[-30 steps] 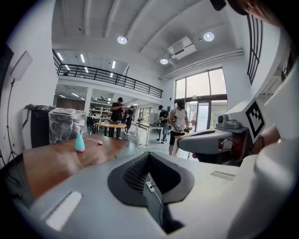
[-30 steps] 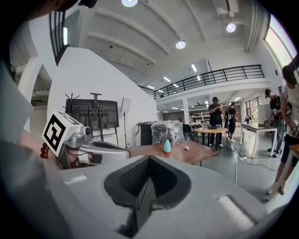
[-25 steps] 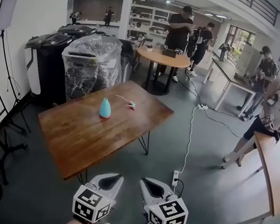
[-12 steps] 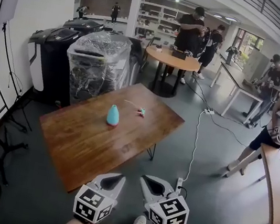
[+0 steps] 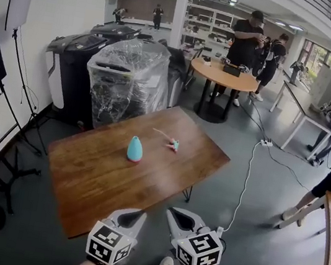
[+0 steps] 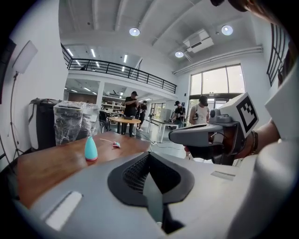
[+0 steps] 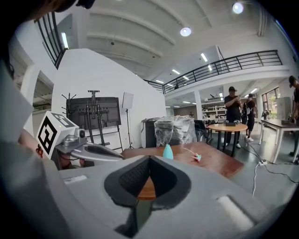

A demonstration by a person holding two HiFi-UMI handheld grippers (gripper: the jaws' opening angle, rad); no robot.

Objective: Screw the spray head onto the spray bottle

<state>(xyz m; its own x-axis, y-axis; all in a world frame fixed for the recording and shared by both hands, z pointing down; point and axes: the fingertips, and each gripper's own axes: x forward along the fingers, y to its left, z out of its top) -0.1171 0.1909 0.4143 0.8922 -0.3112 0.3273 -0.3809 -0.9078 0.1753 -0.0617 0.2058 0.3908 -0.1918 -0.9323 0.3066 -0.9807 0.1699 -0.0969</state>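
Hovering short of the table's (image 5: pixel 101 181) near edge, the left gripper (image 5: pixel 133 214) and right gripper (image 5: pixel 176 217) are both closed and empty. By the look of it nothing is done yet: pickup, mating and screwing all remain. The bottle (image 5: pixel 135 149) stands upright mid-table, headless, its contents unseen. The spray head (image 5: pixel 174 143) lies right of it, slightly farther. Beyond the table, the black bin (image 5: pixel 75 69) is lidded and the bagged bin's (image 5: pixel 130 79) contents are unclear.

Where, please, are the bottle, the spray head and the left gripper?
bottle (image 5: pixel 135 149), head view, its middle.
spray head (image 5: pixel 175 143), head view, its teal body.
left gripper (image 5: pixel 140 213), head view, its tip.
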